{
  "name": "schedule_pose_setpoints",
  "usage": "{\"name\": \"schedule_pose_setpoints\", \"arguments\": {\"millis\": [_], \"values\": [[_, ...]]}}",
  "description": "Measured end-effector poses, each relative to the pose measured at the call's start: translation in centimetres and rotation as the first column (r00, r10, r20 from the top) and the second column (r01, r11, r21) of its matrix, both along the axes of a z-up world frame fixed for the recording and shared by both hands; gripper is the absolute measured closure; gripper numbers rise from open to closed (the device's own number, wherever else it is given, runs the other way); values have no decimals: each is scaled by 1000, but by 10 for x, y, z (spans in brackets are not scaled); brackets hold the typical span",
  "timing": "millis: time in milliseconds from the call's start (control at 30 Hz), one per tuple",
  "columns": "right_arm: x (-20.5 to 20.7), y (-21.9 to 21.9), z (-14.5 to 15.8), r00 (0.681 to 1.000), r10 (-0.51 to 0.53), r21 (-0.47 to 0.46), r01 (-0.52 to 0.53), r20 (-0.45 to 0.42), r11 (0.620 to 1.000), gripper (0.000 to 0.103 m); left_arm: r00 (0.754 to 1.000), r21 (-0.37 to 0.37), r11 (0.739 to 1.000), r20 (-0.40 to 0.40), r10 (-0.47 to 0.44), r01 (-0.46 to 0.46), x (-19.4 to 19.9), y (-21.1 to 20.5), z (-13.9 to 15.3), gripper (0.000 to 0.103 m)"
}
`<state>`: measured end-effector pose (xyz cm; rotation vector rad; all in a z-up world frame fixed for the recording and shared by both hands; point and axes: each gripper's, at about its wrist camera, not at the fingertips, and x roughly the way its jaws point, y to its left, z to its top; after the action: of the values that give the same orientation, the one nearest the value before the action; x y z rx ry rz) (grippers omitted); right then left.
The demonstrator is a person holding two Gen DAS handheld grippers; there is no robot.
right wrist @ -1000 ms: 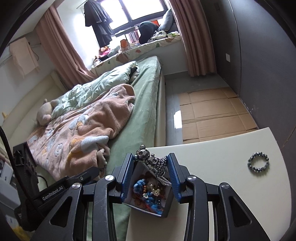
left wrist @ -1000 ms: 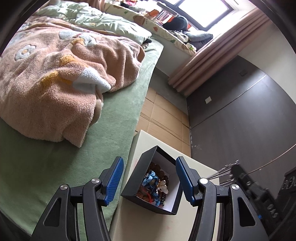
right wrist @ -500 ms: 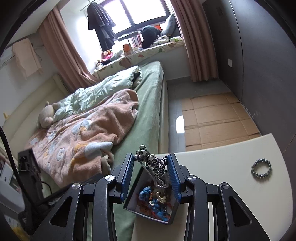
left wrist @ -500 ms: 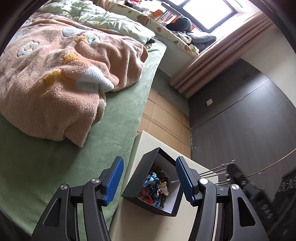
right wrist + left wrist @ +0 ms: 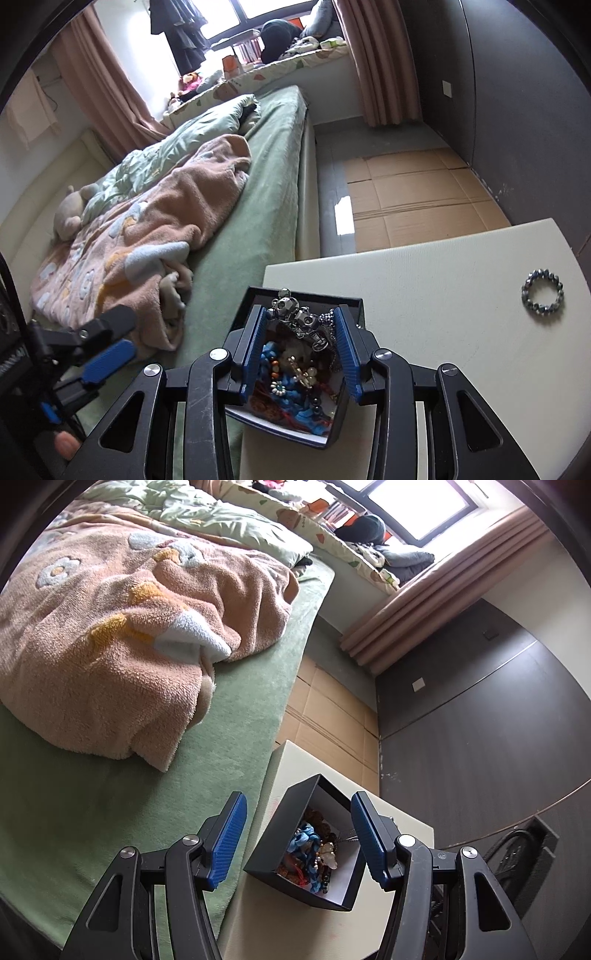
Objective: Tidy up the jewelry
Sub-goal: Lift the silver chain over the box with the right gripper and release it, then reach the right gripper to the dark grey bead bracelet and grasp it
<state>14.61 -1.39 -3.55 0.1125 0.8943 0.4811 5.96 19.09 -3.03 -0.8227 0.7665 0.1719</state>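
Note:
A black jewelry box (image 5: 284, 834) with a white inside stands on the cream table (image 5: 258, 915), holding blue, red and beaded jewelry (image 5: 310, 849). My left gripper (image 5: 297, 836) is open, its blue pads on either side of the box, not touching it. My right gripper (image 5: 301, 325) is shut on a silver metal-bead necklace (image 5: 299, 317) and holds it over the box (image 5: 306, 297), its chain hanging into the jewelry (image 5: 291, 391). A dark beaded bracelet (image 5: 543, 291) lies on the table at the right.
The table (image 5: 424, 295) stands against a bed with a green sheet (image 5: 110, 794) and a pink fleece blanket (image 5: 110, 638). Cardboard sheets (image 5: 417, 192) cover the floor beyond. A dark wall (image 5: 480, 738) runs along the right.
My right gripper with the necklace has come down closer over the box, and the chain now hangs into it. My left gripper has stayed open around the box.

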Motion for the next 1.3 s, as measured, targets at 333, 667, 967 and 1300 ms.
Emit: {"name": "schedule_pose_setpoints", "arguments": {"millis": [333,667,967,1300], "values": [[8,-8,-24,991,-3,44,9,-136,999,64,1000,7,1000,-16,-14,14,5,-8,-1,43],[6,-21,-18,984,42,109,-24,-172,994,62,999,11,1000,-26,-29,29,12,-17,-5,43],[3,-41,-3,991,17,83,-6,-131,996,62,999,30,999,-18,-36,36,16,-23,-2,43],[18,-125,-7,976,-164,45,172,-141,984,61,994,57,992,-22,-108,109,33,-65,-4,43]]}}
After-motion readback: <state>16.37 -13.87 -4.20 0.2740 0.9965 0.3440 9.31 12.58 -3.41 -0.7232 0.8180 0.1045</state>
